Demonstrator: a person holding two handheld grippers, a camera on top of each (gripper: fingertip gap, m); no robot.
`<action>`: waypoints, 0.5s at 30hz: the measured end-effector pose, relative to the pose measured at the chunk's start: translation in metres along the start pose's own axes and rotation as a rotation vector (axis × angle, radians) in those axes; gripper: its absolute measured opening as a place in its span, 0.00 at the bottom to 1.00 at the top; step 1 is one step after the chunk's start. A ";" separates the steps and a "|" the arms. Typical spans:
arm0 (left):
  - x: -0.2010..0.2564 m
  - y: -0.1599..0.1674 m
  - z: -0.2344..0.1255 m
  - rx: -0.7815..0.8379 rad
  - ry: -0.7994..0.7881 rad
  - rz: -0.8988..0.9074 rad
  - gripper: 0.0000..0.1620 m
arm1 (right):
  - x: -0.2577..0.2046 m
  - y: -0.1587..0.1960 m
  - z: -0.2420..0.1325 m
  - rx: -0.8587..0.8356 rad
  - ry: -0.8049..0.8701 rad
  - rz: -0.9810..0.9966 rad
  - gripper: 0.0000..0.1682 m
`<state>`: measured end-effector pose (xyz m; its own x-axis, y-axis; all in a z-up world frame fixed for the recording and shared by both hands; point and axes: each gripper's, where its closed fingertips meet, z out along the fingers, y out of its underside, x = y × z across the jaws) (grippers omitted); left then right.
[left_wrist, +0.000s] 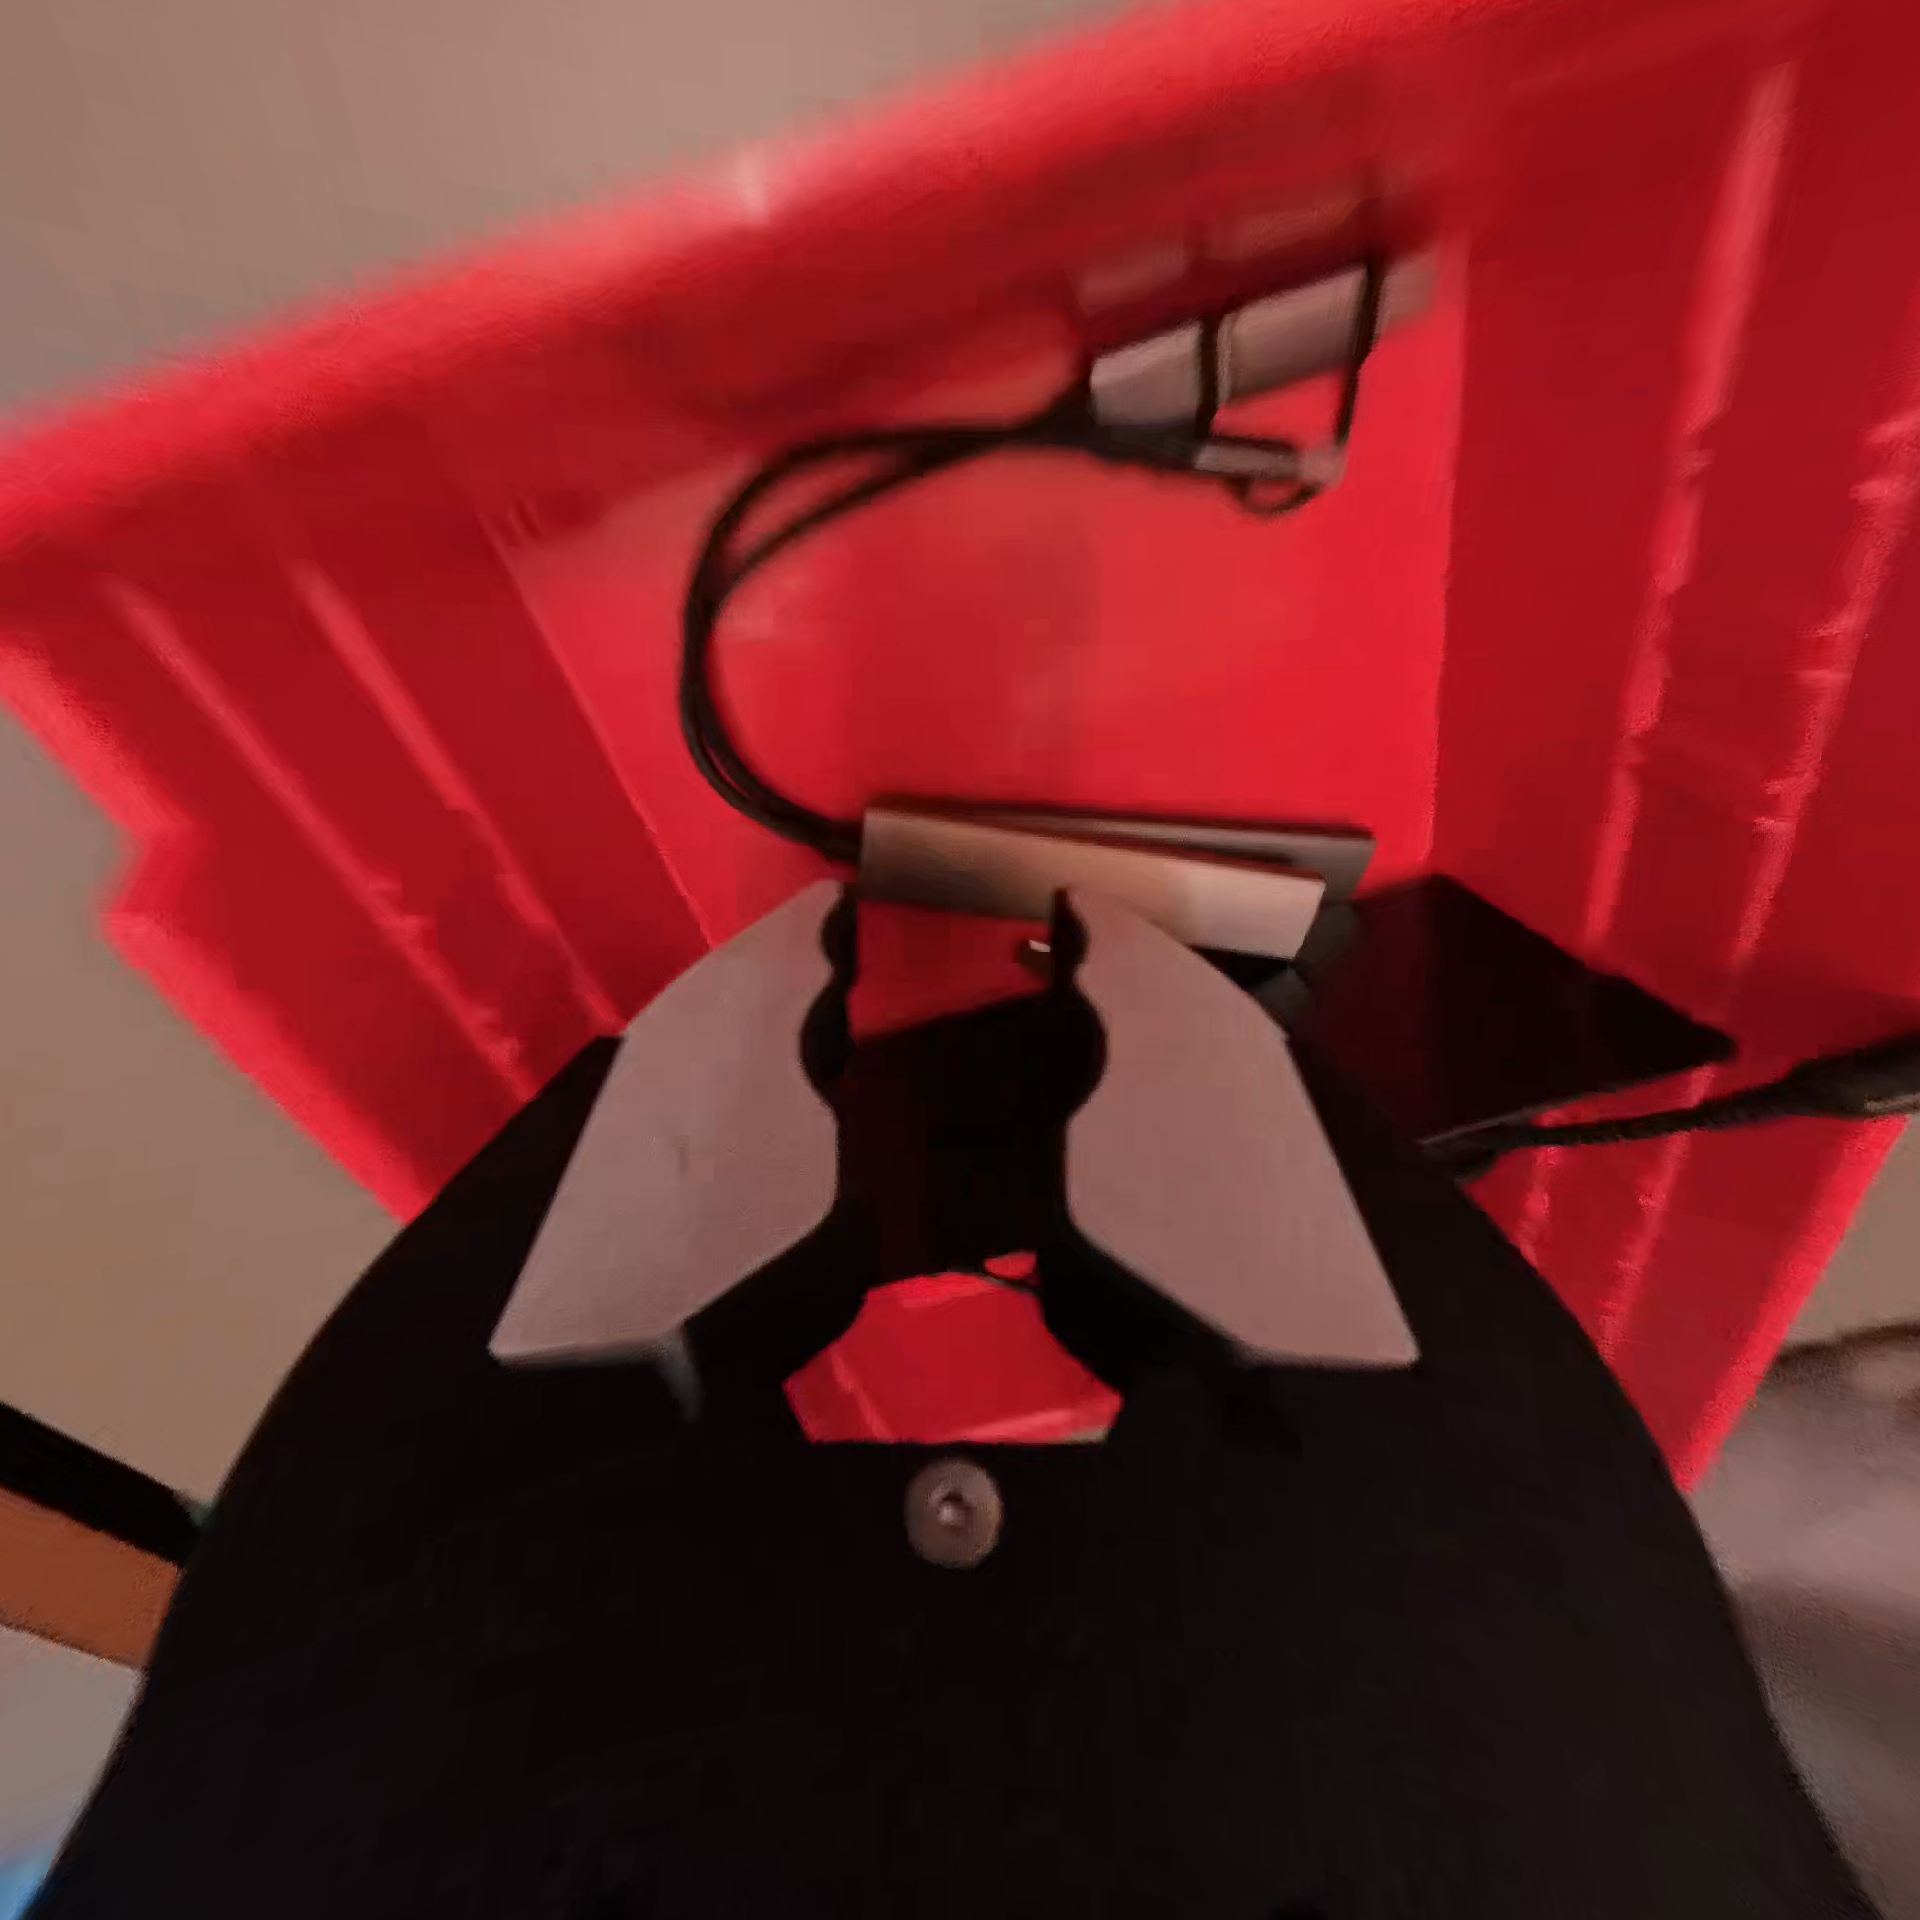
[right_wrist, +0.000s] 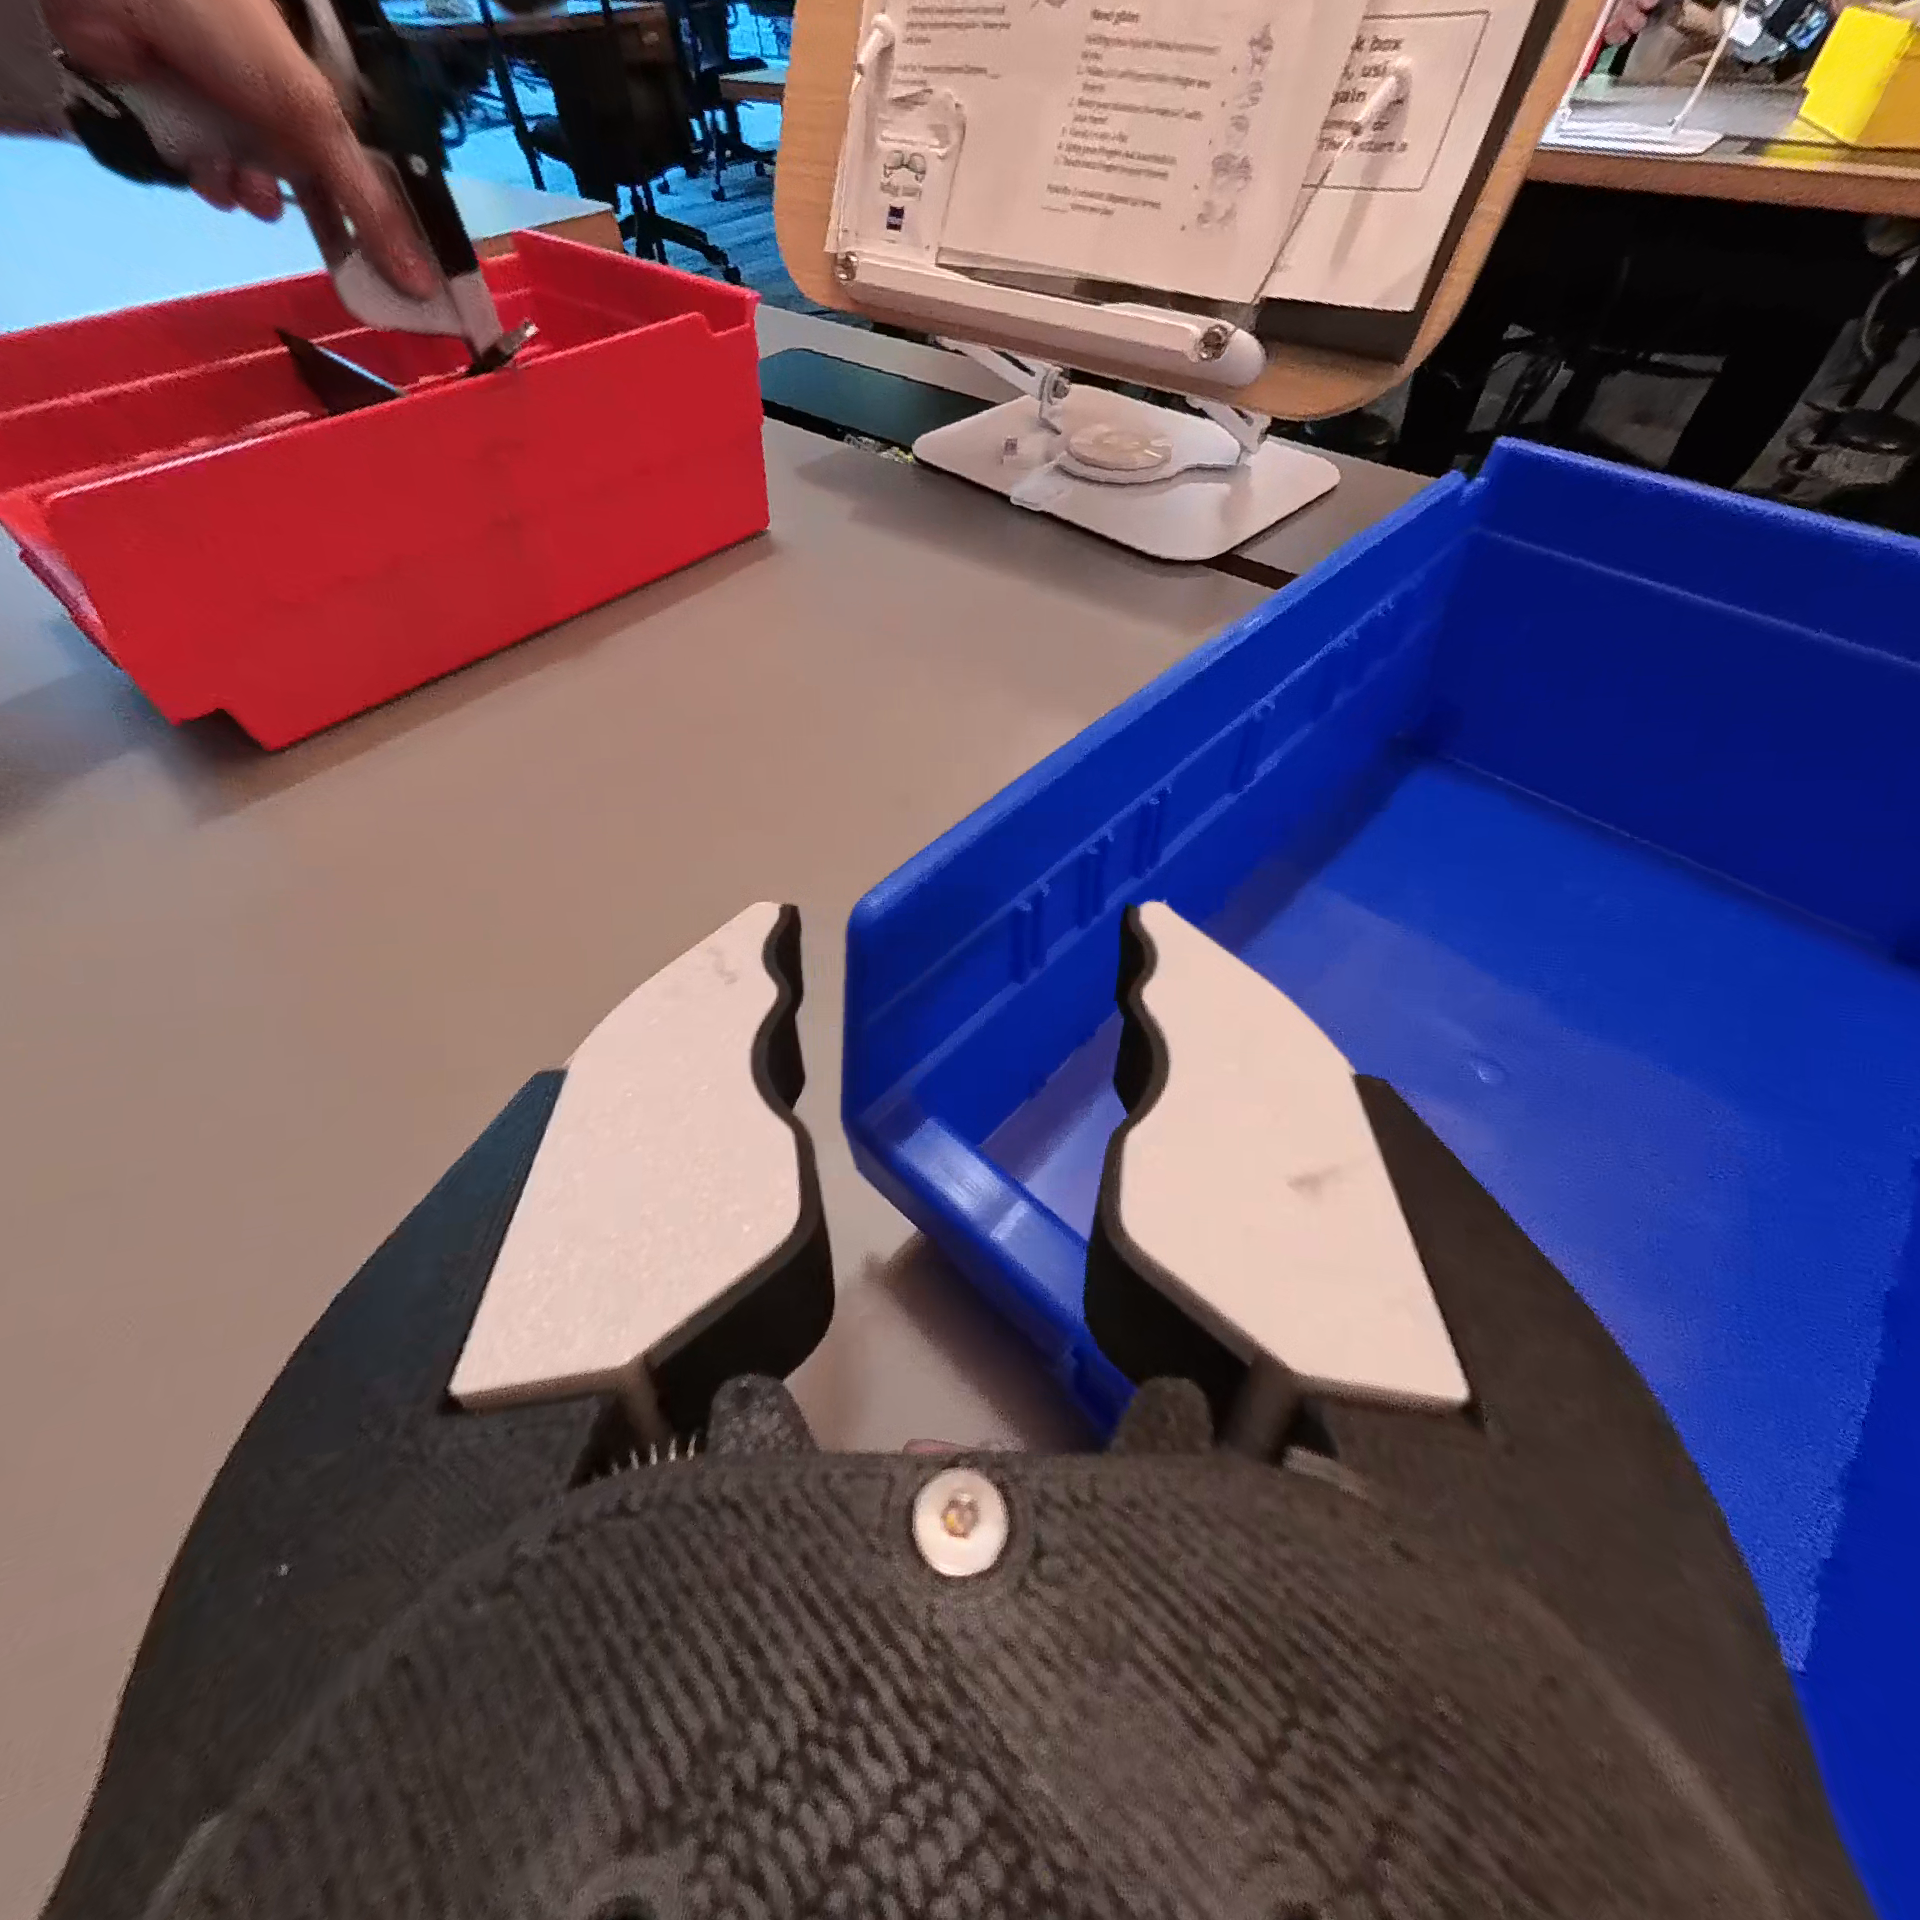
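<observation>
My left gripper (left_wrist: 951, 925) reaches down into a red bin (left_wrist: 1143, 644). Its jaws are apart, with the tips at the near edge of a grey adapter bar (left_wrist: 1143, 873); the blur hides whether they touch it. A black cable (left_wrist: 717, 582) loops from the bar to grey plugs (left_wrist: 1226, 364). A black flat piece (left_wrist: 1455, 997) lies tilted to the right. My right gripper (right_wrist: 961, 935) is open and empty over the near left corner of a blue bin (right_wrist: 1039, 862). The right wrist view shows the left gripper (right_wrist: 488, 343) inside the red bin (right_wrist: 416, 540).
A braided black cable (left_wrist: 1662, 1112) crosses the red bin's right side. A white stand holding papers (right_wrist: 1122, 156) sits at the back of the grey table (right_wrist: 520, 883). A hand (right_wrist: 239, 114) holds the left gripper. A yellow box (right_wrist: 1860, 73) stands far right. About 45 centimetres separates my left fingertips from my right. Measured from the fingertips, the black flat piece (left_wrist: 1455, 997) is 10 centimetres or so from the left gripper and 35 centimetres from the right.
</observation>
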<state>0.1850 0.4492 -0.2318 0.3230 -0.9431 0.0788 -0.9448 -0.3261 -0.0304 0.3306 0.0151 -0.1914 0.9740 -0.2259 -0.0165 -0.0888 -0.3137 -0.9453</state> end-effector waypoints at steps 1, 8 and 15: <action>0.001 0.010 0.007 -0.062 0.019 -0.047 0.23 | -0.001 0.000 0.000 -0.006 -0.001 -0.005 0.35; -0.012 0.017 0.034 -0.162 0.003 -0.269 0.27 | -0.003 0.000 0.000 -0.019 0.000 -0.025 0.35; -0.001 0.015 0.038 -0.287 0.000 -0.239 0.27 | 0.004 0.006 0.000 -0.034 0.007 -0.015 0.35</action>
<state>0.1728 0.4428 -0.2701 0.5366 -0.8423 0.0503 -0.8195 -0.5060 0.2693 0.3343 0.0126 -0.1971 0.9737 -0.2277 0.0002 -0.0813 -0.3487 -0.9337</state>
